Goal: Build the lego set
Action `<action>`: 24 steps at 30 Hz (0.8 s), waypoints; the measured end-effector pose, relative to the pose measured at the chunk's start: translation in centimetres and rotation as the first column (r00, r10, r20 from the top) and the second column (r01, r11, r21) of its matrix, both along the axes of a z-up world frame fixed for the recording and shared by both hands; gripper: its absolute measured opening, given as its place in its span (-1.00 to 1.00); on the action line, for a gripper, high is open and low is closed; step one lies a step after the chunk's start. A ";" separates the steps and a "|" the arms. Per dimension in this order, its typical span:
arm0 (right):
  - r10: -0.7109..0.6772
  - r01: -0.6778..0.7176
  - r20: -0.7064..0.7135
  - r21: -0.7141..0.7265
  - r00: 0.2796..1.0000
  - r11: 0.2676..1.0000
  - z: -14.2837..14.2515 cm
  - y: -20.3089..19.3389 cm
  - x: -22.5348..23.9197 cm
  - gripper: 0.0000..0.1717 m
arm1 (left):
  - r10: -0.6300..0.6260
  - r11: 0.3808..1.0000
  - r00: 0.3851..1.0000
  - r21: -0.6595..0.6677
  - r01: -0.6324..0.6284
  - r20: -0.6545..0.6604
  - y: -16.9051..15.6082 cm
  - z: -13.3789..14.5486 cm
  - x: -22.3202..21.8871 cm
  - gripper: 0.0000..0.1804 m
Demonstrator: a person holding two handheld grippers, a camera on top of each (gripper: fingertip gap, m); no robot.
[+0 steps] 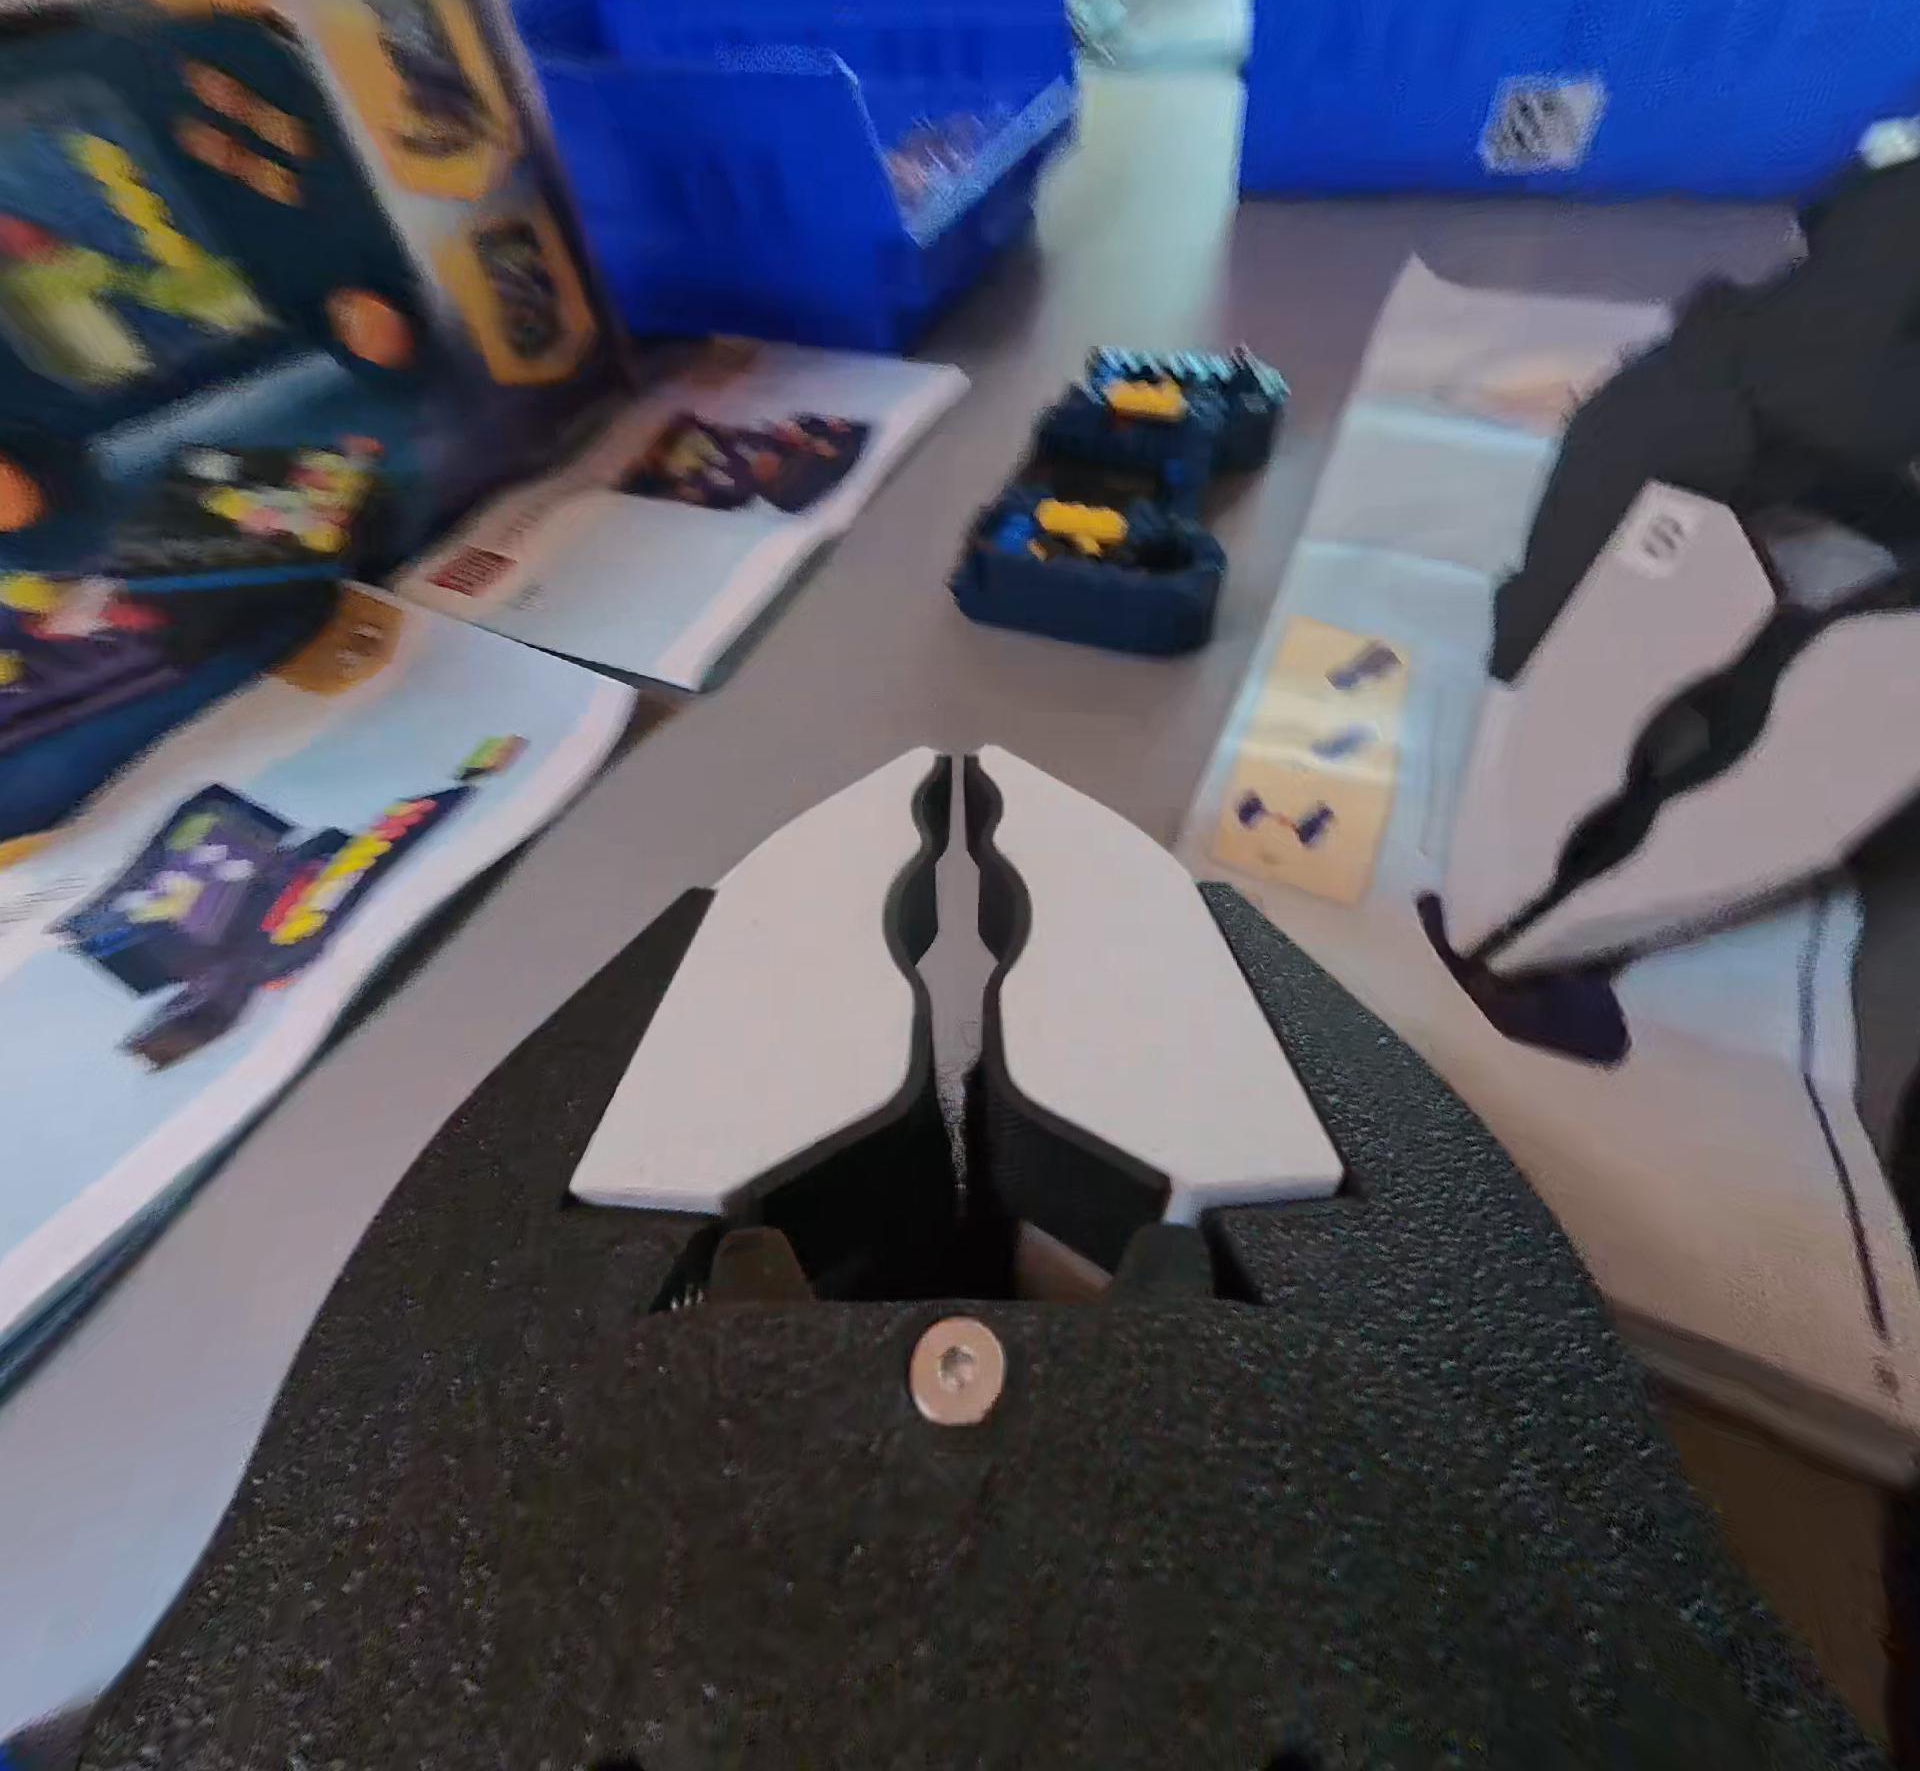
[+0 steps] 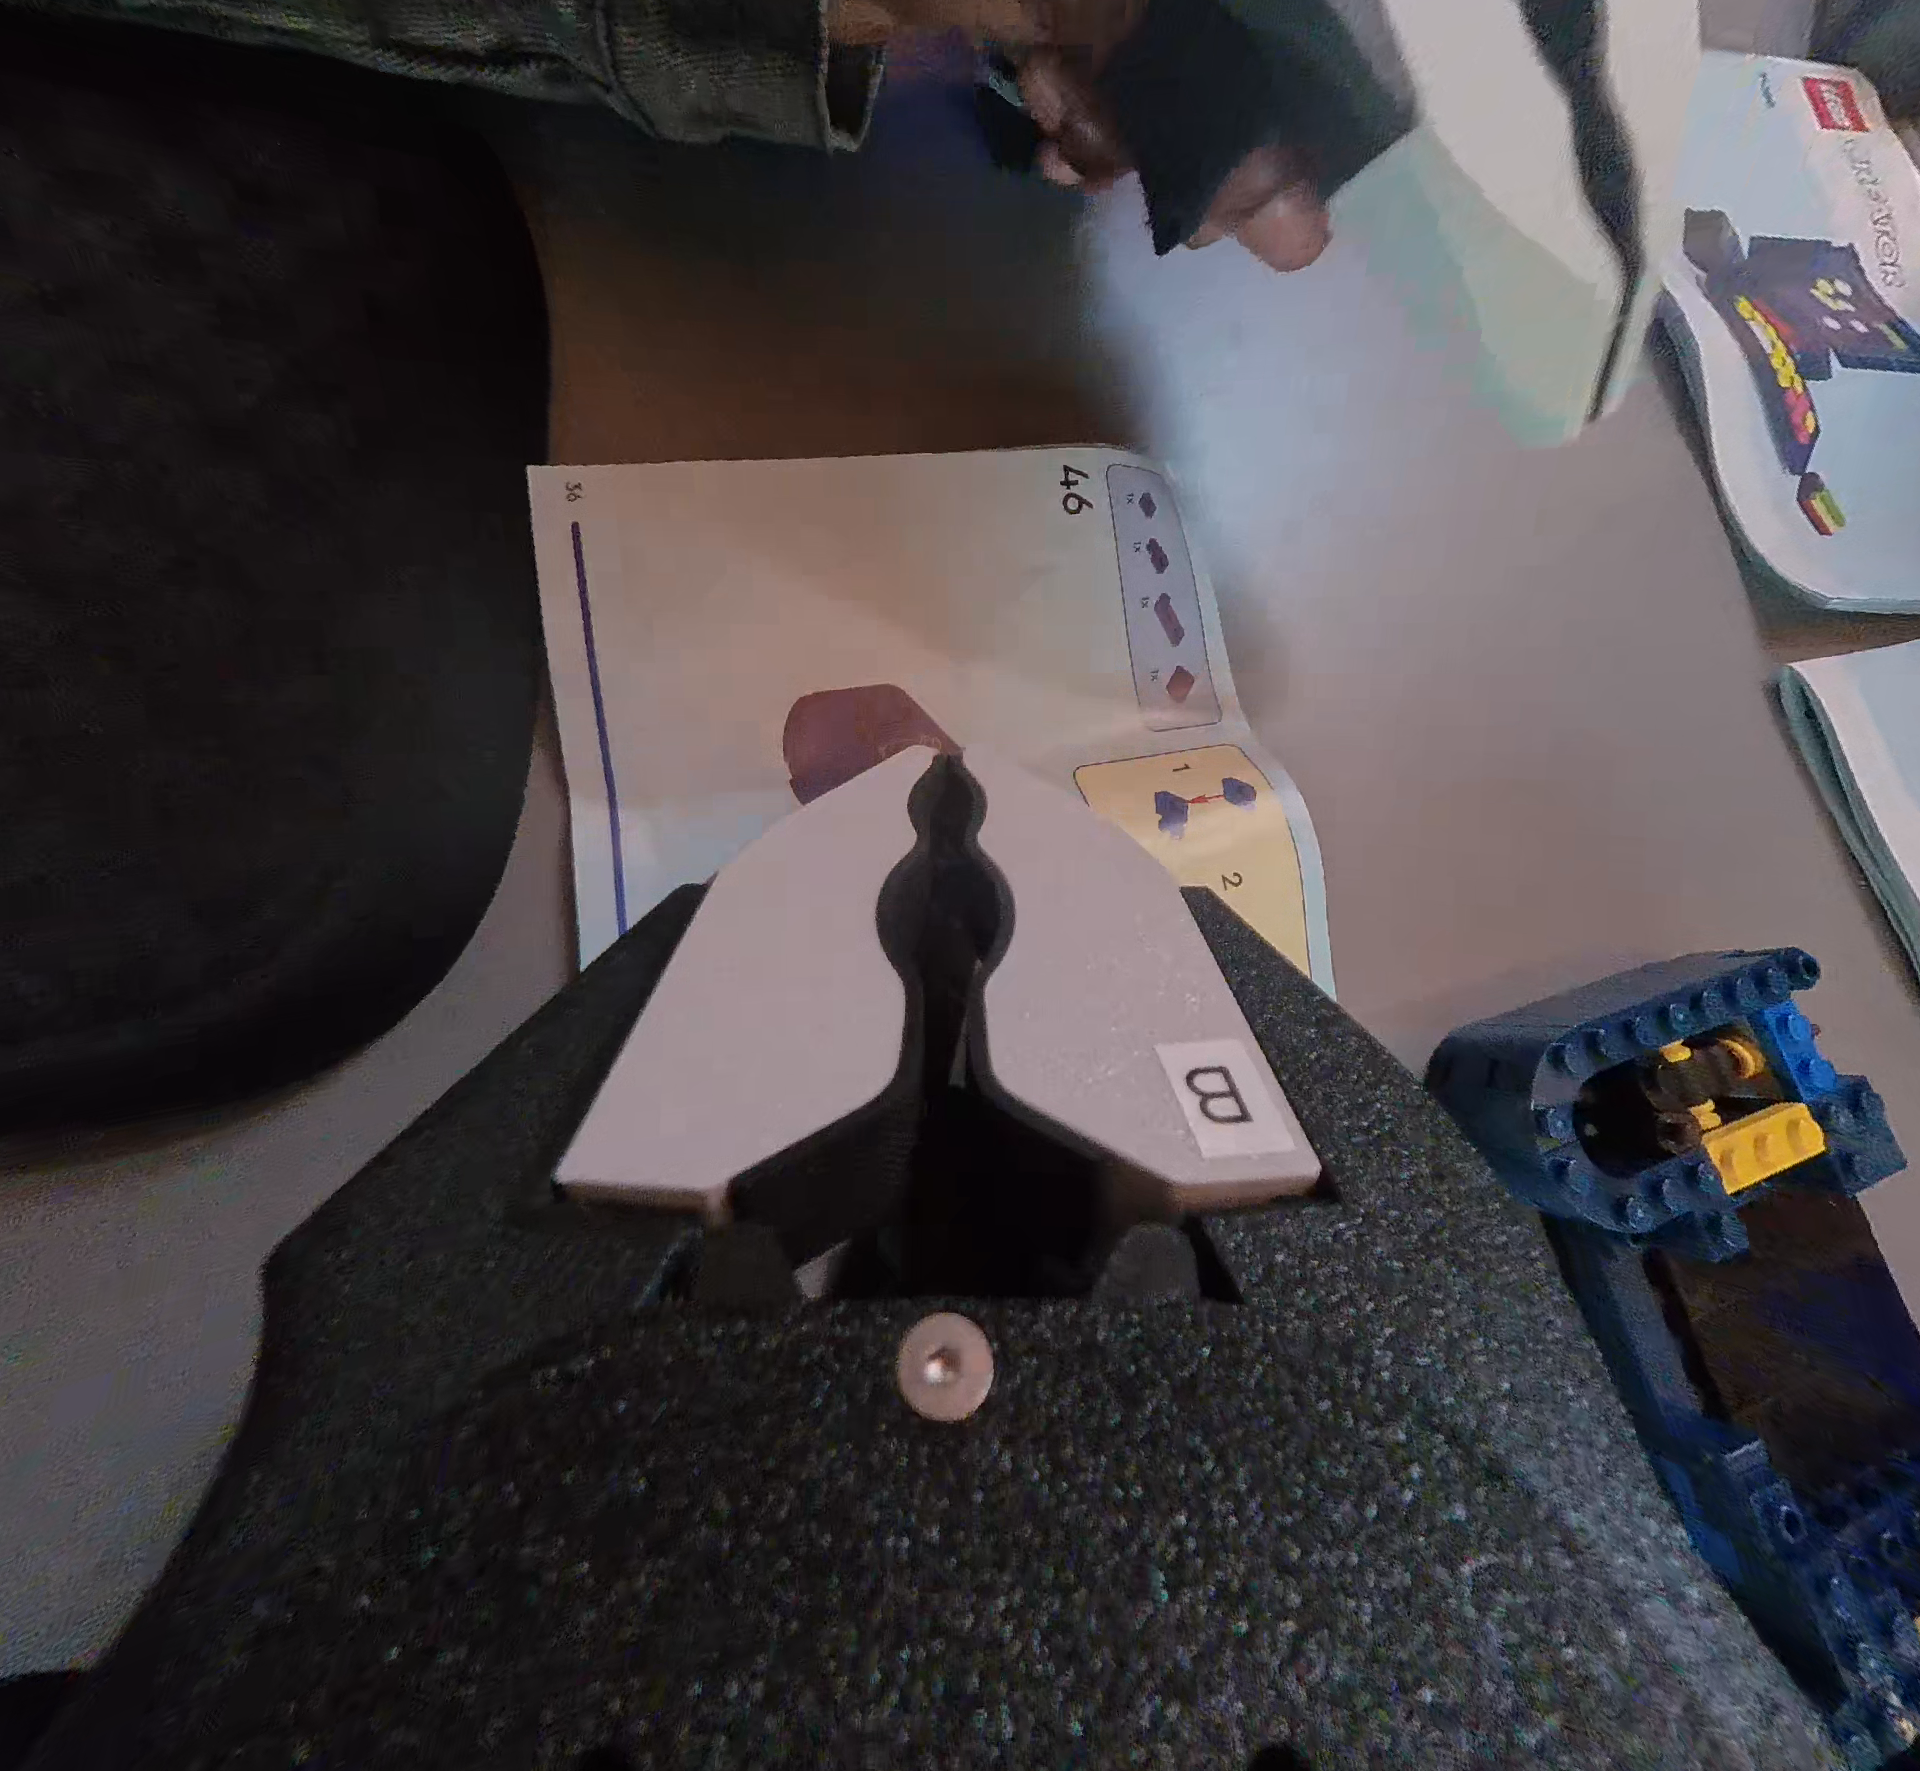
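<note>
Grey table (image 1: 883, 682) — three booklets; left claw (image 1: 958, 765) closed bare; right claw (image 2: 943, 765) grips dark tile (image 2: 852, 734).

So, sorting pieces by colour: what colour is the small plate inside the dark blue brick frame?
Yellow plate; right wrist view.

Left gripper (image 1: 958, 763): fingers closed tip to tip, nothing between them, raised clear of desk. Right gripper (image 2: 943, 765): fingertips together, angled down onto open page near desk's front edge. Person's hand (image 2: 1049, 28) with dark green sleeve grips left gripper's handle.
</note>
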State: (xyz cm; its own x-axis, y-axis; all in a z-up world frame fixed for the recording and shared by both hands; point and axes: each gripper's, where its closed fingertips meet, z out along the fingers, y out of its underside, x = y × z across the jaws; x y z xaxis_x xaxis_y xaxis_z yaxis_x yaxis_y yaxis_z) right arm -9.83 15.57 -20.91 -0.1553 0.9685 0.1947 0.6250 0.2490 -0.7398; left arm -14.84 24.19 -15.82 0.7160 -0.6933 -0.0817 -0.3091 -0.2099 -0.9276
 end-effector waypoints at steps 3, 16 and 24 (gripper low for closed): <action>0.000 0.000 0.000 -0.011 1.000 1.000 0.0 0.0 0.0 -1.00 | -0.150 0.967 0.979 -0.227 0.115 -0.140 -2.0 -3.5 0.4 -0.98; -0.001 0.001 0.002 -0.035 1.000 0.999 0.0 0.0 0.0 -1.00 | -0.332 0.821 0.939 -0.517 0.241 -0.088 -6.8 -5.1 0.6 -1.00; -0.001 0.002 0.003 -0.049 1.000 0.999 0.0 0.0 0.0 -1.00 | -0.304 0.809 0.950 -0.545 0.220 -0.068 -6.8 -5.1 0.6 -1.00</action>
